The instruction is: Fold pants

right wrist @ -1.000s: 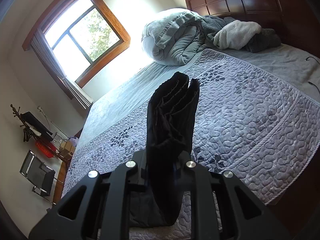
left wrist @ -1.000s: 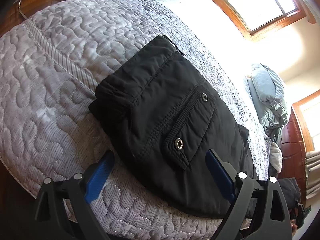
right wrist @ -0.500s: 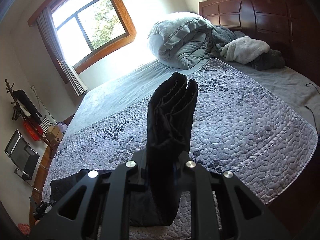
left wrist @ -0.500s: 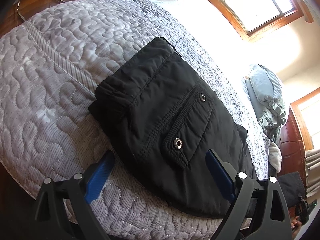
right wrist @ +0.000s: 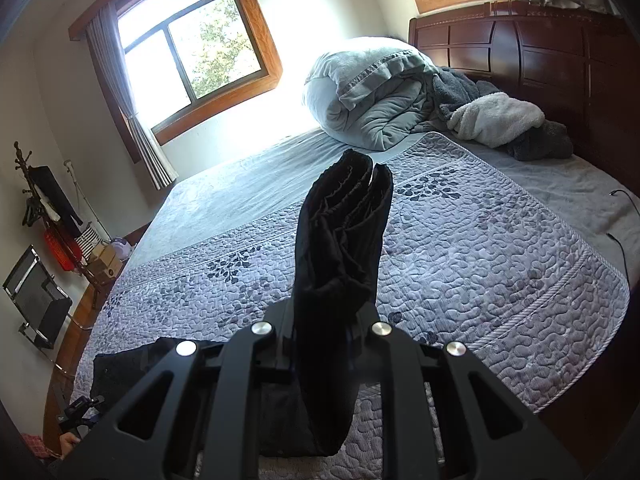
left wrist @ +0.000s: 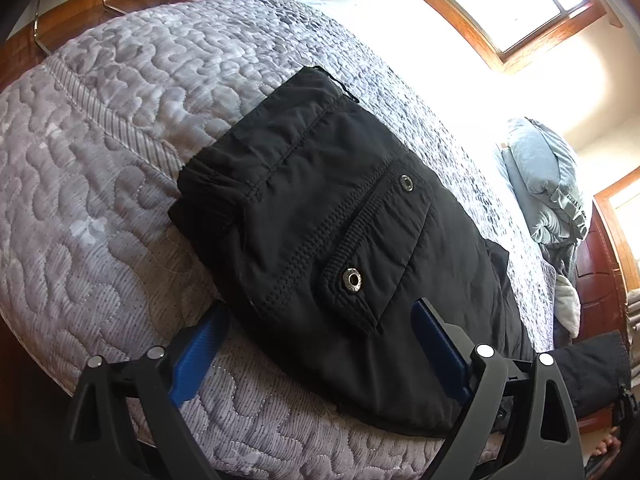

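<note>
Rolling and lifting a little since a second ago, my right claw (right wrist: 326,316) is clenching a bunched fold of the black pants (left wrist: 340,240) above the quilted bed (left wrist: 120,160), while my left claw (left wrist: 320,344) is hovering released, straddling their pocketed end lying on the quilt.

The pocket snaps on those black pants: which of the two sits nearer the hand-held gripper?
The lower snap at the pocket flap's corner; the other snap lies farther up the pants.
</note>
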The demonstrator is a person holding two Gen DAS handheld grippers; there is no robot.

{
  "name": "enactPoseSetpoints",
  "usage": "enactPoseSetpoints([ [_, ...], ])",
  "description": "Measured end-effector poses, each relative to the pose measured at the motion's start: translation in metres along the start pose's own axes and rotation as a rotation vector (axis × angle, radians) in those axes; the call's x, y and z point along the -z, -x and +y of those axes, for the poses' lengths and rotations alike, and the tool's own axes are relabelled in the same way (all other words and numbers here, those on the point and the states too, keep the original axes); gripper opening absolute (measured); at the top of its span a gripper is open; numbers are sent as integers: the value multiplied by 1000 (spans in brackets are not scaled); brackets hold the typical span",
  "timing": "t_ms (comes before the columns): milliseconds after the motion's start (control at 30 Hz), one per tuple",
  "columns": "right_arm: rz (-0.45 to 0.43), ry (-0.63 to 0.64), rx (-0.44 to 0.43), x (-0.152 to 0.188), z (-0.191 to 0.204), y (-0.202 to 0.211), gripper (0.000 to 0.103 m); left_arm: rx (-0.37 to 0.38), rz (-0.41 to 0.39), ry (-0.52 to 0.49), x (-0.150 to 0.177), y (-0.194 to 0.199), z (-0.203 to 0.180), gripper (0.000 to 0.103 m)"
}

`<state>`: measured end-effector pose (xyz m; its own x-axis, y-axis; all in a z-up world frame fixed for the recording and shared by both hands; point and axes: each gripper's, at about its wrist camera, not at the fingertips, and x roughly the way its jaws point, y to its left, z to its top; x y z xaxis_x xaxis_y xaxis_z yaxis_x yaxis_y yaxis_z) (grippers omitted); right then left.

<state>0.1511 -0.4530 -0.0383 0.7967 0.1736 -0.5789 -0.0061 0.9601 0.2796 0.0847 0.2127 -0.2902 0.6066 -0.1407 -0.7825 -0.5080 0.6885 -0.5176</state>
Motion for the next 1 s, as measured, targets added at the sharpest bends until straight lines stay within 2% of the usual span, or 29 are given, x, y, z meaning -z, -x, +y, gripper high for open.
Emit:
enactPoseSetpoints([
  [367,-9,76,-9,-2,14,-2,15,-32,-6,-4,4,-10,-19,93],
  [1000,14,159,3,-1,43,-5,15,2,-32,3,12,0,-9,93],
])
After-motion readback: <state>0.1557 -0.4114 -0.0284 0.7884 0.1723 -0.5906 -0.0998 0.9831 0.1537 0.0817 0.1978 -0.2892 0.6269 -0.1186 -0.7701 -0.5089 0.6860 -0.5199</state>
